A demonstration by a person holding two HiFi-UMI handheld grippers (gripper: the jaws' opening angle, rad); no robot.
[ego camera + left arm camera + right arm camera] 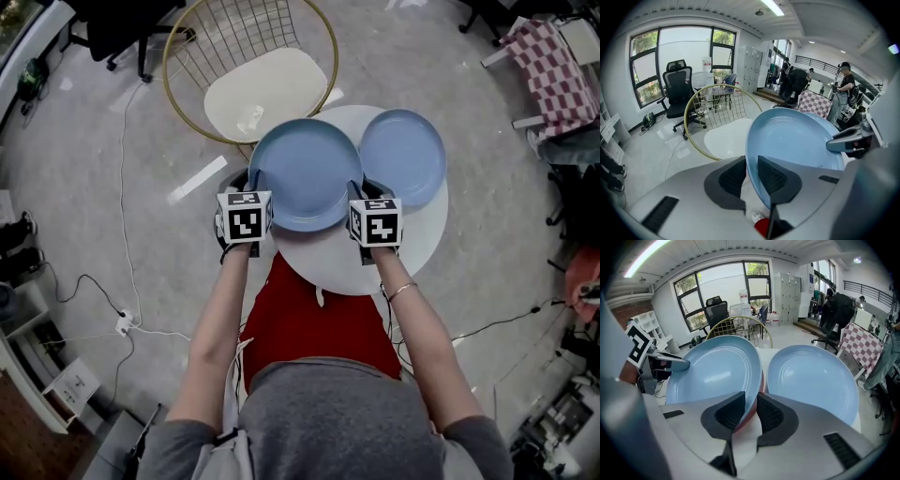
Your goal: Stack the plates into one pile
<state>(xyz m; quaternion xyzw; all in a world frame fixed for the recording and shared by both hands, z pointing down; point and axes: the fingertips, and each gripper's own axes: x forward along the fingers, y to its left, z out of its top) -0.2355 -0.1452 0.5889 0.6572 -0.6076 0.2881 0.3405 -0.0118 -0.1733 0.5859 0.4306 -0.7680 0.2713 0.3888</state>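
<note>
Bare forearms (pixel 220 319) stretched forward over white round table (pixel 328 267). Left gripper (pixel 251 192) clamped on left rim of near blue plate (pixel 305 173); right gripper (pixel 368 195) clamped on its right rim. Rim pinched between the pads in both gripper views. Opposite-side hold, likely for keeping the plate level and steady. Right edge of held plate overlapping second blue plate (pixel 405 155), flat on the table just beside. Probably mid-transfer onto that one. Cannot tell whether lifted clear or touching. Wire chair (pixel 251 66) beyond, uninvolved.
</note>
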